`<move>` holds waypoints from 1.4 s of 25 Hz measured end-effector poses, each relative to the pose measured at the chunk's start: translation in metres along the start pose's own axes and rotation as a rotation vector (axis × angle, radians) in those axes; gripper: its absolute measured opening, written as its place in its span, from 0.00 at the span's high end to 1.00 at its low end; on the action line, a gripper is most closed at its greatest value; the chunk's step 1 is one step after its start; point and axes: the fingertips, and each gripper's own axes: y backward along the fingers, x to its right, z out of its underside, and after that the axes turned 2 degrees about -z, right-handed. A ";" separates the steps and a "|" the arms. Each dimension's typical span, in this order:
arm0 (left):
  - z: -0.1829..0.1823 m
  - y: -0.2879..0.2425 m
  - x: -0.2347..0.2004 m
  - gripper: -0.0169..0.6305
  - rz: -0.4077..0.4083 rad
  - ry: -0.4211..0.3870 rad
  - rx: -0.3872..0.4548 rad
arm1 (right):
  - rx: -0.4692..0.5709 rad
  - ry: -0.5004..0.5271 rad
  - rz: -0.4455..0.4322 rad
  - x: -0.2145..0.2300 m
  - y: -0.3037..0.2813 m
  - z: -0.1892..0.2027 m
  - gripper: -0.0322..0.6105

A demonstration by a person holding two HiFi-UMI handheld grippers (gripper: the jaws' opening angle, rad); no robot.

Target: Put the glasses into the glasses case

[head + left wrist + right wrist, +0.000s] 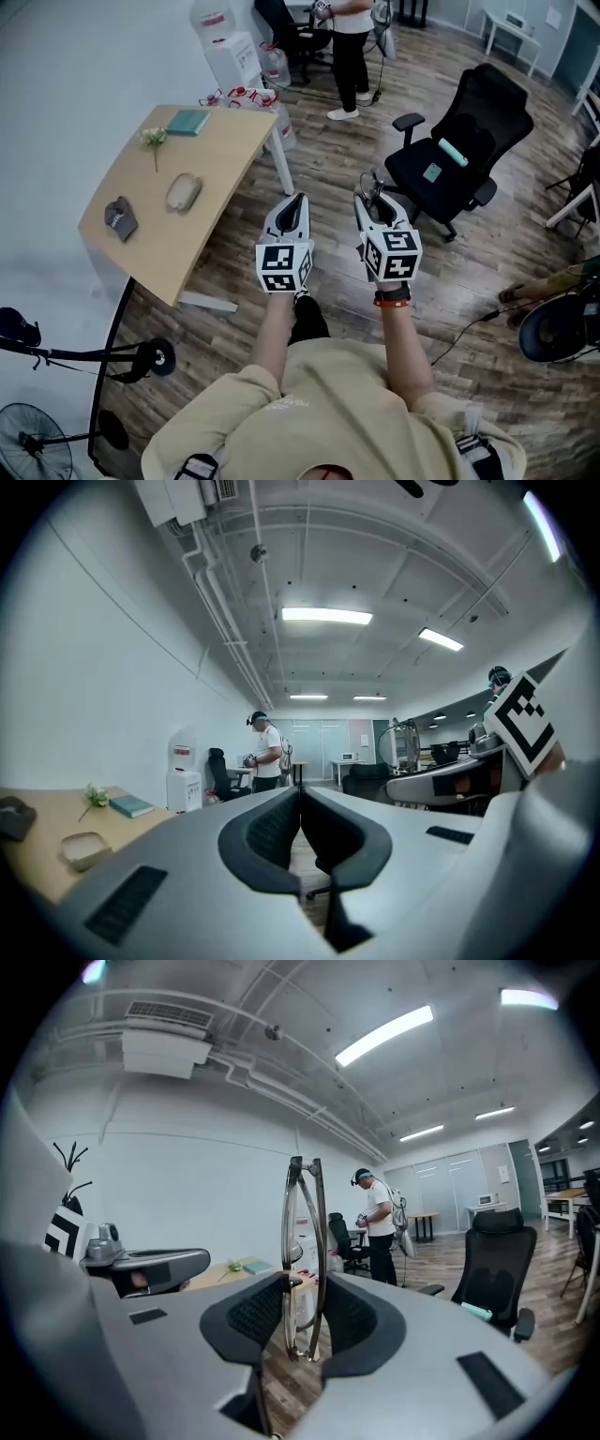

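Folded thin-framed glasses (305, 1241) stand upright between the pads of my right gripper (302, 1321), which is shut on them. In the head view this gripper (367, 202) is held over the wood floor, with the glasses (375, 190) sticking out past its tips. My left gripper (298, 202) hangs beside it with its jaws closed together and nothing between them; its own view shows the pads (272, 832) meeting. The beige oval glasses case (184, 191) lies on the wooden table (216, 225) to the left of both grippers, and also shows low at the left (82, 848).
The table also carries a dark grey object (120, 217), a small flower (153, 139) and a teal book (188, 122). A black office chair (459, 155) stands to the right. A person (349, 47) and a water dispenser (230, 47) are at the back, a fan (33, 441) at bottom left.
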 end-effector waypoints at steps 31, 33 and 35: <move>0.006 -0.126 -0.450 0.94 -0.422 0.092 -0.006 | -0.195 0.041 -0.481 -0.229 -0.447 -0.028 0.74; 0.006 -0.119 -0.475 0.94 -0.473 0.089 -0.003 | -0.205 0.039 -0.521 -0.249 -0.463 -0.027 0.74; 0.008 -0.108 -0.497 0.94 -0.524 0.094 0.000 | -0.214 0.047 -0.559 -0.269 -0.478 -0.026 0.74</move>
